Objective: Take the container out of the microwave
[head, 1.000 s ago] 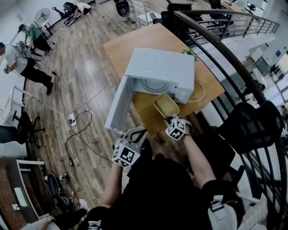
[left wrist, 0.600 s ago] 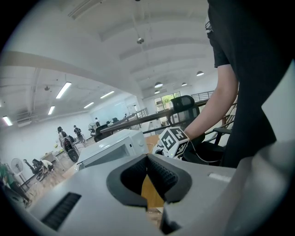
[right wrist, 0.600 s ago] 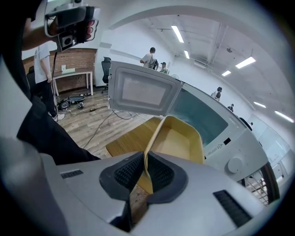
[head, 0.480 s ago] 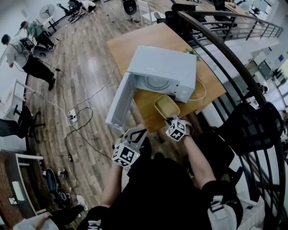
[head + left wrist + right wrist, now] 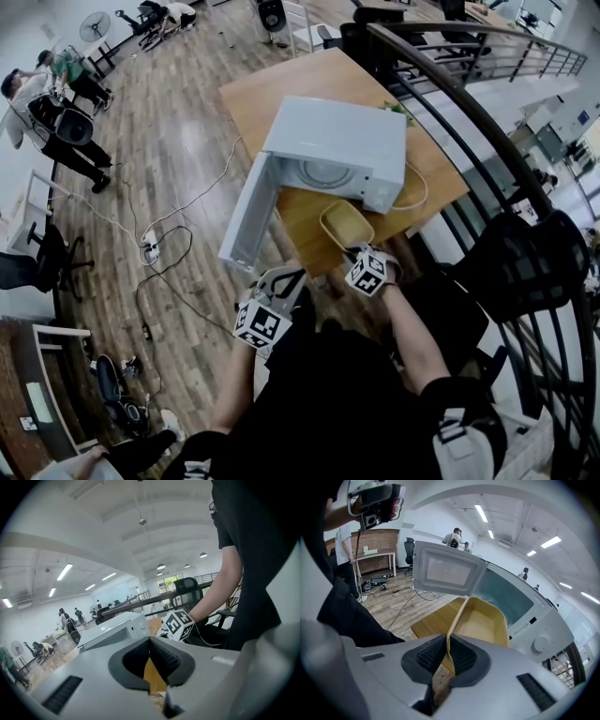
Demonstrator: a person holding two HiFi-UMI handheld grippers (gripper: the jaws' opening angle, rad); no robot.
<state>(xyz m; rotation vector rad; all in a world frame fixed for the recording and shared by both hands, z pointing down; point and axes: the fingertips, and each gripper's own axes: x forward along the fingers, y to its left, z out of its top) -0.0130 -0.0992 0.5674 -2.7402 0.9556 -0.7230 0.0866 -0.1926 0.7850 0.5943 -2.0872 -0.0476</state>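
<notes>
Your white box-shaped microwave (image 5: pixel 333 155) stands on the wooden table (image 5: pixel 281 94), door (image 5: pixel 248 220) swung open to your left. The yellow rectangular plastic container (image 5: pixel 345 223) is outside, just before the cavity, near rim between the jaws of your right gripper (image 5: pixel 356 249); your left gripper (image 5: pixel 291 276) is beside it, off the table.

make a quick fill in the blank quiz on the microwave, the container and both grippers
1. The microwave has its door ____.
2. The right gripper is shut on the side of a container coloured ____.
3. The container is ____ the microwave, in front of it over the wooden table.
4. The left gripper is shut and holds ____.

Missing words: open; yellow; outside; nothing
</notes>
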